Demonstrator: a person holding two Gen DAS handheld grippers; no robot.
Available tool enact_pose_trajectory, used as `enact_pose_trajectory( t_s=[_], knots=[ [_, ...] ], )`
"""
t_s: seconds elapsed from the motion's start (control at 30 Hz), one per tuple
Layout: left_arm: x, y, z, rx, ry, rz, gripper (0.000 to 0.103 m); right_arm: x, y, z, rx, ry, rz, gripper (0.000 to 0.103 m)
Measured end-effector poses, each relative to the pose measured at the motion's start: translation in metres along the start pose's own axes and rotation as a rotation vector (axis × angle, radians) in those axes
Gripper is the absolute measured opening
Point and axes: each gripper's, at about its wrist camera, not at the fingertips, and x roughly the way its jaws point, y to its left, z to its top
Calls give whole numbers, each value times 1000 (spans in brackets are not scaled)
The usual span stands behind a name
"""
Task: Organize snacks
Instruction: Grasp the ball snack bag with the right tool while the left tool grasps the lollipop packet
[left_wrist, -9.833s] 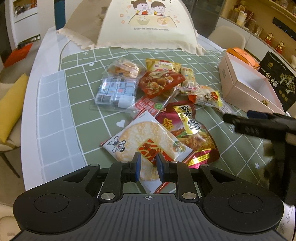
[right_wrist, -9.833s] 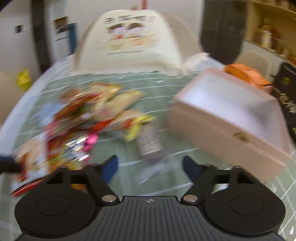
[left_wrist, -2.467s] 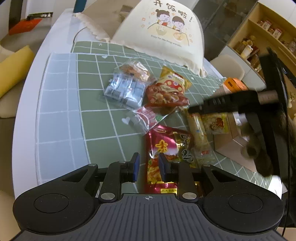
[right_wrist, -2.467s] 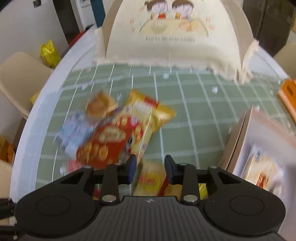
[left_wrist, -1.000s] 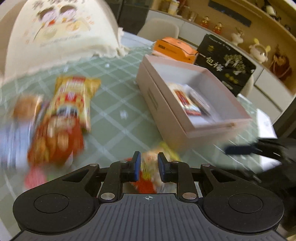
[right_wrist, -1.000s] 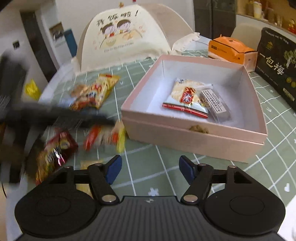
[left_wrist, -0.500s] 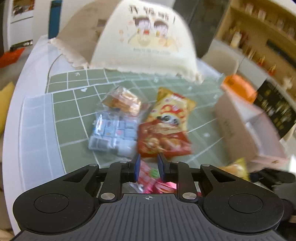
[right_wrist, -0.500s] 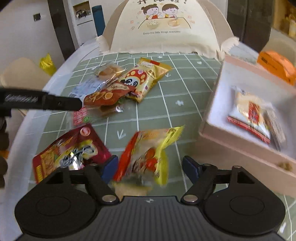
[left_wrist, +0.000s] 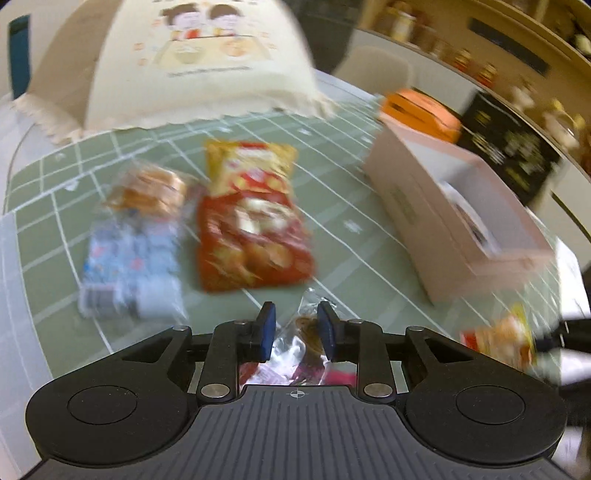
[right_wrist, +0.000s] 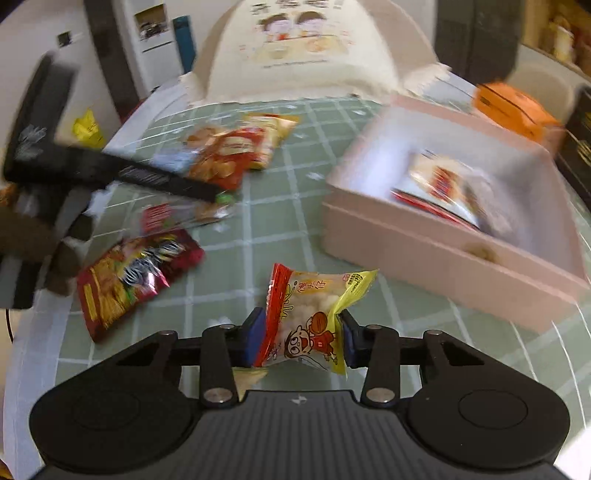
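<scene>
While both tools grip snack packets, a green checked mat (right_wrist: 258, 229) covers the table.

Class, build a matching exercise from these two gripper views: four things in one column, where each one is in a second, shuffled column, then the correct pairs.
1. yellow puffed-snack bag
2. clear-wrapped snack
3. rice cracker pack
4. dark red foil bag

A. lying on the green mat
B. inside the pink box
C. in the right hand-held gripper
D. in the left hand-held gripper

Pairs: 1-C, 2-D, 3-B, 4-A
</scene>
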Motion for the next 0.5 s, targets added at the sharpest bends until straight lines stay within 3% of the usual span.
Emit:
enact_pose_trajectory(
  t_s=[0.07, 0.23, 0.5],
  knots=[
    [-6, -13, -11, 22, 15, -28, 30, -7, -14, -9, 32, -7, -12, 42],
    [-11, -48, -33, 101, 86, -95, 36, -14, -42, -27, 94, -8, -108, 66],
    [-18, -81, -49, 94, 123, -29, 39, -16, -59, -54, 102, -30, -188, 88]
  ],
)
